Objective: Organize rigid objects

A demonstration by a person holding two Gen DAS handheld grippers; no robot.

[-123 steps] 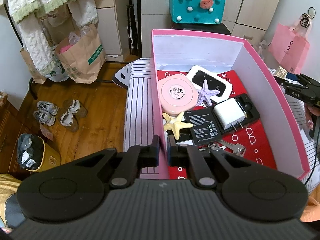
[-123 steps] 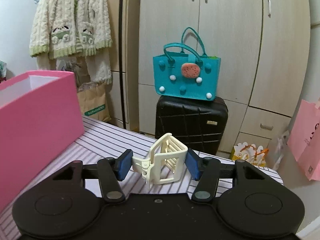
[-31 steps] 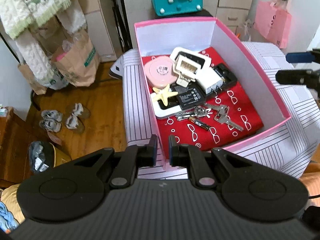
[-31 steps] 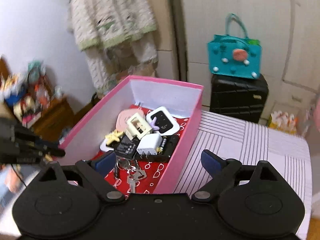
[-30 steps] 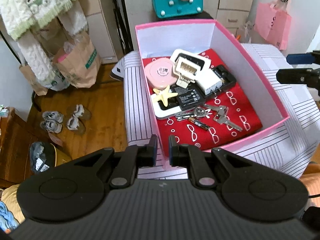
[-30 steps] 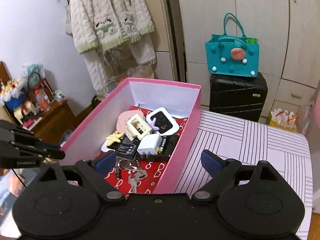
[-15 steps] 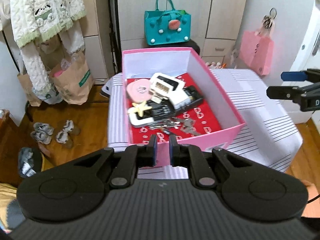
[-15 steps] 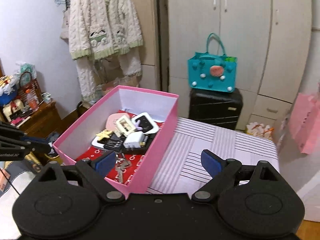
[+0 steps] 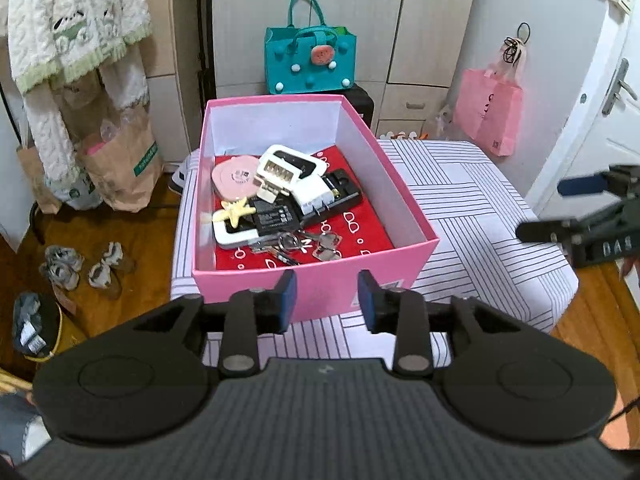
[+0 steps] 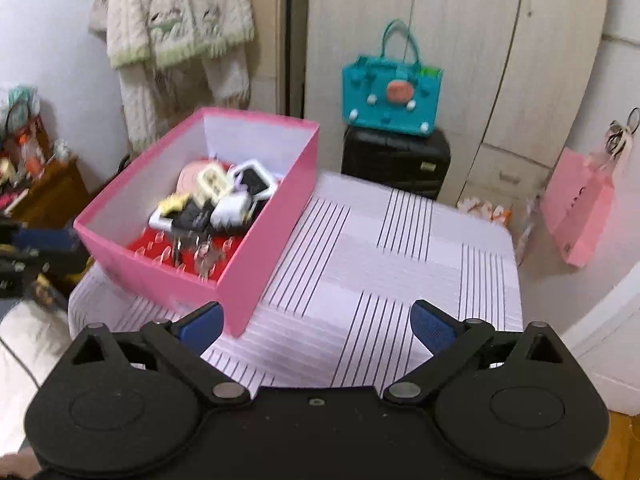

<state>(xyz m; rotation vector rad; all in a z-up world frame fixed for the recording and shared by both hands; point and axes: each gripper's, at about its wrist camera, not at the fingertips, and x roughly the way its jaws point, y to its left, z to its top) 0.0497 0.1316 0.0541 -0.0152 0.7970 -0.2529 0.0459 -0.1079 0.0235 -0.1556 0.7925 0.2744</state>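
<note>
A pink box (image 9: pixel 404 204) stands on a striped table (image 9: pixel 472 208); it also shows in the right wrist view (image 10: pixel 264 240). Inside lie a cream clip (image 9: pixel 276 174), a pink round case (image 9: pixel 232 176), a yellow starfish (image 9: pixel 238 209), a white charger (image 9: pixel 312 196), a black pack (image 9: pixel 276 218) and keys (image 9: pixel 316 242). My left gripper (image 9: pixel 326 300) is open and empty, held back from the box's near wall. My right gripper (image 10: pixel 316 324) is wide open and empty above the table, right of the box; it also shows in the left wrist view (image 9: pixel 576 208).
A teal bag (image 9: pixel 310 60) sits on a black suitcase (image 10: pixel 394 160) behind the table. A pink bag (image 9: pixel 488 116) hangs at right. Paper bags (image 9: pixel 120 160), hanging clothes and shoes (image 9: pixel 80 268) are left of the table on the wooden floor.
My left gripper has opened and let go of the box's near wall, pulling back. My right gripper has pulled back from the box and stays open. The cream clip lies in the box.
</note>
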